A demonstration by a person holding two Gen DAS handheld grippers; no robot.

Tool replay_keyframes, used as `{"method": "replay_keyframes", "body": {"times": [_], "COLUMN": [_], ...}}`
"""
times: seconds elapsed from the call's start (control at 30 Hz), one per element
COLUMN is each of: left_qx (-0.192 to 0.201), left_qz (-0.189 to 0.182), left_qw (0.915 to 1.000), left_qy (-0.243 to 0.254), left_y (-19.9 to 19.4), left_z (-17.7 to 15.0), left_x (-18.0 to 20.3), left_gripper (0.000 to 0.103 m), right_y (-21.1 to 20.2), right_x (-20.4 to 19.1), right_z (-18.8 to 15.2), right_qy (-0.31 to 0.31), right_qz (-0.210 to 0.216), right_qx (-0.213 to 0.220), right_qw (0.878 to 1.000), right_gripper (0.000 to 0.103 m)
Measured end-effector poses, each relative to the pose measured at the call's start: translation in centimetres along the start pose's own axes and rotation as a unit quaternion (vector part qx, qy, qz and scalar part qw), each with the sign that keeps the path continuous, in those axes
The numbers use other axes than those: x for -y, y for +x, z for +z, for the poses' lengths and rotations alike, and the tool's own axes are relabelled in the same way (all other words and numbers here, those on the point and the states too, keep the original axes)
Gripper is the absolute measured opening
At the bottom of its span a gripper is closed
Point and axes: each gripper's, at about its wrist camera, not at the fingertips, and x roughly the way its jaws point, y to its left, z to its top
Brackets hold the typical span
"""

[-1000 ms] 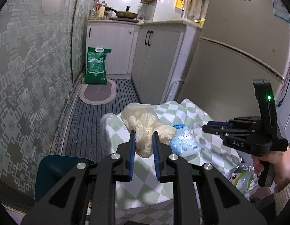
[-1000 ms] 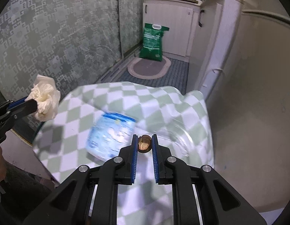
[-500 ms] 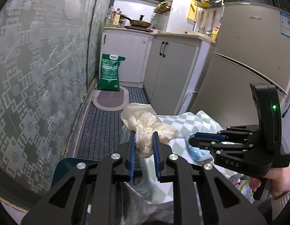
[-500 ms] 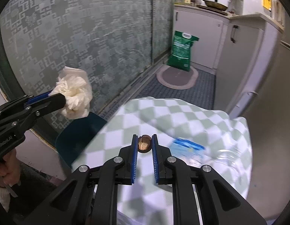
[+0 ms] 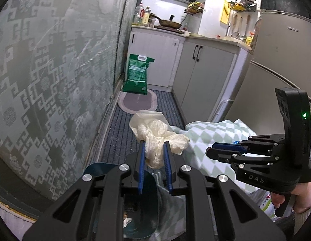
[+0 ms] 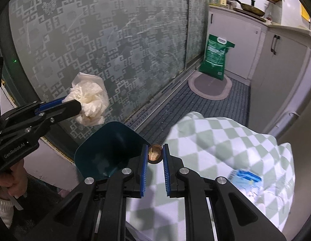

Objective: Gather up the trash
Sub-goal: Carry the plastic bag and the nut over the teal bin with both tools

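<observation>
My left gripper [image 5: 153,143] is shut on a crumpled white tissue [image 5: 158,135], held in the air above a dark teal trash bin [image 5: 144,204]. In the right wrist view the same tissue [image 6: 89,98] hangs left of and above the bin [image 6: 109,146]. My right gripper [image 6: 154,147] is shut on a small brown nut shell [image 6: 154,154], at the bin's right rim, over the edge of the green-checked tablecloth [image 6: 221,140]. From the left wrist view the right gripper [image 5: 210,151] points left, over the cloth [image 5: 205,140].
A blue-and-white packet [image 6: 245,177] lies on the cloth at the right. A patterned glass door [image 6: 105,40] runs along the left. A green sack [image 5: 137,74], an oval mat [image 5: 138,101] and white cabinets [image 5: 203,80] stand beyond, with a fridge [image 5: 280,64] at the right.
Both grippers have swung left off the table toward the bin, each keeping its hold. The bin has come into view below them and the packet has slid off to the right.
</observation>
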Motion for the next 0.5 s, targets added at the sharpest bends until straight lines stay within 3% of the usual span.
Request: {"method": "replay_keyframes", "body": {"times": [0.27, 0.5], "left_qx": [-0.026, -0.074], "left_qz": [0.017, 0.034], "left_qw": [0.9994, 0.9964], "left_qy": [-0.012, -0.021], "left_y": [0.6, 2.4], "left_z": [-0.9, -2.4], "left_x": [-2.3, -4.7], "left_gripper": [0.019, 0.020], "right_y": [1.9, 3.3], "right_x": [-2.1, -3.6], "right_z": [0.9, 1.6], "right_qy": [-0.011, -0.010], "right_qz": [0.021, 0.043], "right_qx": [-0.010, -0.018], "right_qw": [1.000, 0.999], "right_gripper": [0.014, 0.014]}}
